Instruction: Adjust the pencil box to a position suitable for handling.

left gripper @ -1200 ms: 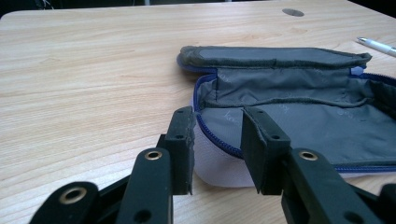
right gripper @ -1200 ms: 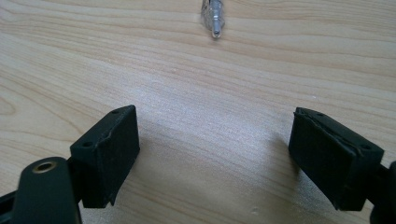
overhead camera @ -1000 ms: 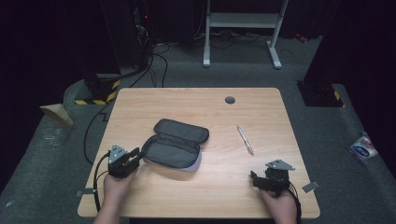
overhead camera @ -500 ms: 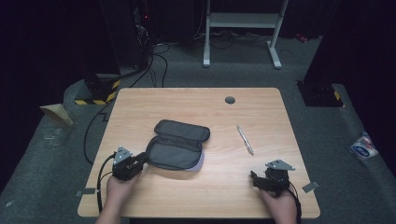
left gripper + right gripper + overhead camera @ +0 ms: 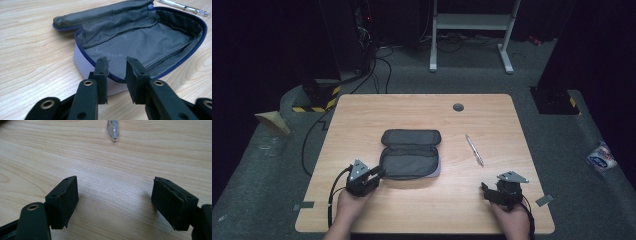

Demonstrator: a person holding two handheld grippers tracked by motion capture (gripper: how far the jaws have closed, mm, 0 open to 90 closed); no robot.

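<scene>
1. The open grey pencil case [image 5: 411, 155] lies near the middle of the wooden table [image 5: 362, 115], its lid flap folded back toward the far side and its lined inside facing up.
2. Compared with a second ago, the case sits squarer to the table edge; before, it lay slanted, with its near end angled toward the left hand.
3. The left gripper [image 5: 378, 174] has come in from the case's left end to its near left corner. In the left gripper view its jaws stand a narrow gap apart at the zipped rim [image 5: 110, 76], one jaw on each side of it; I cannot tell whether they are touching the fabric.
4. The left hand [image 5: 349, 202] has slid a little to the right along the near edge since the earlier picture.
5. The pen [image 5: 474, 149] lies on the bare wood to the right of the case, well apart from it, and has not shifted.
6. The right gripper [image 5: 485, 190] rests near the front right corner of the table, where it was a second ago. Its jaws are spread wide over bare wood, with the pen's tip [image 5: 114, 138] ahead of them.
</scene>
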